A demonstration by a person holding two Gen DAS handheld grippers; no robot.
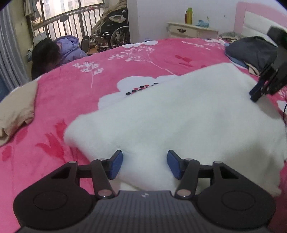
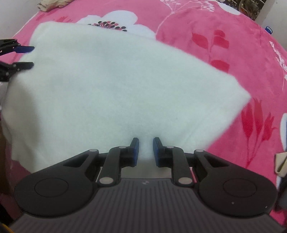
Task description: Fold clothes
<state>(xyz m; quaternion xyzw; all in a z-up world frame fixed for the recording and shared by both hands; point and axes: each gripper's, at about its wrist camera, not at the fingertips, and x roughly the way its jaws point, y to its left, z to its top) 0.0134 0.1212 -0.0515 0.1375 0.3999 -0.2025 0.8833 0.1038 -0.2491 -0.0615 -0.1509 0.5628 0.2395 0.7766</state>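
While the white fleece garment (image 1: 179,114) lies spread flat on the pink floral bedspread (image 1: 125,59), you've got both tools at its edges. Your left gripper (image 1: 145,164) sits at the near edge in the left wrist view, jaws wide apart w/ the blue pads (image 1: 117,164) on either side of a bit of white fabric, not pinching it. Your right gripper (image 2: 145,152) is at the opposite edge; its jaws are partly apart, a narrow gap w/ white cloth showing between the pads, and they aren't clamped on it. Whether the pads touch the fabric, can't tell. From the left cam the right tool shows at the far right edge of the garment; from the right cam the left tool's fingers (image 2: 23,49) poke in at the left, spread apart over the cloth's edge. Garment looks like a rough rectangle, one corner pointing to the right side of the bed in the right wrist view. Elsewhere: a beige cloth (image 1: 16,111) bunched at the left side of the bed, a dark pile of clothes (image 1: 251,52) toward the headboard end, a cream nightstand (image 1: 192,30) w/ a yellow-green bottle (image 1: 189,15) on it, a wheelchair (image 1: 114,35) by the window railing, and a person in a lilac jacket (image 1: 52,55) bent low beside the bed.
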